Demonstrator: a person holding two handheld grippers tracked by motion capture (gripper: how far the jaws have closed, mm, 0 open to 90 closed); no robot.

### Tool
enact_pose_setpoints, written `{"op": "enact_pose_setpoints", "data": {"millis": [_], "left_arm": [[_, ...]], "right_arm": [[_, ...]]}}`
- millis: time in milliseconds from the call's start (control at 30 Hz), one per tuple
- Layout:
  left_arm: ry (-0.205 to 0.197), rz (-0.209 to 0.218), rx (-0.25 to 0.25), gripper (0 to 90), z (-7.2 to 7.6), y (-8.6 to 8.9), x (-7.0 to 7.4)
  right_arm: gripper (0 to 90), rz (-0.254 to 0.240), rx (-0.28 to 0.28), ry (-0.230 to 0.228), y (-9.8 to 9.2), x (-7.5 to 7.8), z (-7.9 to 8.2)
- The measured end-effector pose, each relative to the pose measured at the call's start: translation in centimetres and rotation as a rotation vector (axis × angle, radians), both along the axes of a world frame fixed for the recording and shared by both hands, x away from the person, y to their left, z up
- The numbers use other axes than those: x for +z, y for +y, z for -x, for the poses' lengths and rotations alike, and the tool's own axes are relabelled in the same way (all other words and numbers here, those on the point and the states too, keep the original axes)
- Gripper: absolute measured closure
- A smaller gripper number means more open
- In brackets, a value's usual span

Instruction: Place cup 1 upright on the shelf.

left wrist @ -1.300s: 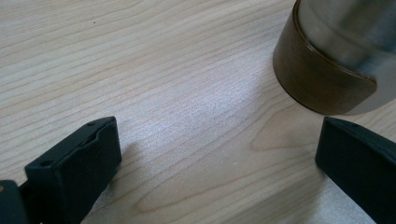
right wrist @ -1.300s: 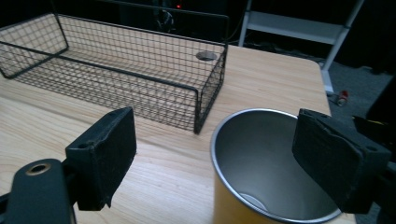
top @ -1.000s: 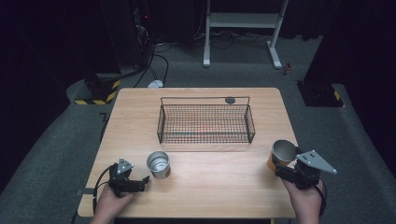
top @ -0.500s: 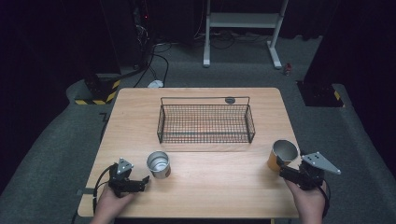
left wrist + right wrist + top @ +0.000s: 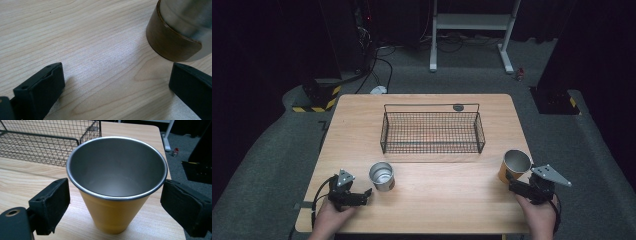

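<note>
We found the yellow cup [image 5: 514, 166] upright at the lower right of the high view, near the bench [image 5: 422, 205] edge. Our right tool [image 5: 515, 186] sat just below it, jaws spread wide to either side of the cup without touching, the hand [image 5: 539, 216] entering from the bottom edge. At lower left the steel cup [image 5: 381, 176] stood beside our left tool [image 5: 365, 196], jaws apart, low over the wood. The wire basket [image 5: 432, 132] lay at centre.
</note>
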State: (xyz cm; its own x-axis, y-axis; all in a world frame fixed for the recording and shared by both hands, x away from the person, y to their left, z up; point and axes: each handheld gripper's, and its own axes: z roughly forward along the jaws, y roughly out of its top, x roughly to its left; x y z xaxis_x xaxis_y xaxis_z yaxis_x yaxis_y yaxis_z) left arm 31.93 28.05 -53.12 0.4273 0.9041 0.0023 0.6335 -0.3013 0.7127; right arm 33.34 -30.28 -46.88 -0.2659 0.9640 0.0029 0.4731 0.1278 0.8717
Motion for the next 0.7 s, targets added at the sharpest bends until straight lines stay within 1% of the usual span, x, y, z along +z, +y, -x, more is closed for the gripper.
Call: {"op": "enact_pose_setpoints", "data": {"millis": [167,400,467,600,633,700], "left_arm": [[0.000,0.001,0.000,0.6,0.0,0.0,0.0],[0.002,0.000,0.016,0.7,0.3,0.1,0.0],[0.001,-0.004,0.019,0.7,0.4,0.2,0.0],[0.002,0.005,0.029,0.7,0.5,0.2,0.0],[-0.002,-0.006,0.026,0.7,0.5,0.3,0.0],[-0.001,-0.006,0.027,0.7,0.6,0.4,0.0]], "right_arm": [[9.1,0.003,-0.006,-0.001,0.0,-0.7,-0.3],[9.1,-0.003,-0.010,-0.005,0.3,-1.5,-1.0],[9.1,-0.004,-0.012,-0.009,0.4,-1.7,-1.2],[9.1,-0.006,-0.009,-0.014,0.5,-1.7,-1.7],[9.1,-0.007,-0.010,-0.014,0.6,-1.7,-1.8],[9.2,-0.011,-0.008,-0.017,0.6,-1.7,-2.0]]}}
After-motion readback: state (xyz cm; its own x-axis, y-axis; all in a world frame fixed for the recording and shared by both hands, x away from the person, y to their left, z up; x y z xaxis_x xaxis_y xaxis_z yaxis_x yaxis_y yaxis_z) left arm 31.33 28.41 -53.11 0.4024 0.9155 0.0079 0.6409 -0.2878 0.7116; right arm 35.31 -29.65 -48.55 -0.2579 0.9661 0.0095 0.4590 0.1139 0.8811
